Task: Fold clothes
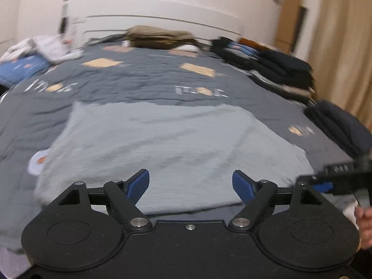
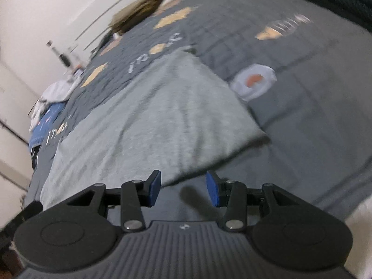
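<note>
Grey garment lies flat on the bed, partly folded, roughly a rectangle. Left gripper is above its near edge, jaws wide apart, nothing between them. Right gripper hangs just off a garment corner, jaws about half open and empty, bedcover showing through the gap. Looks like between folds: both grippers free, no grip on cloth. Next move likely needs each gripper down onto an edge or corner, closing on cloth only, not the bedcover. Frames are blurred, so exact edges are hard to pick. Folded stack sits at the bed's right side.
</note>
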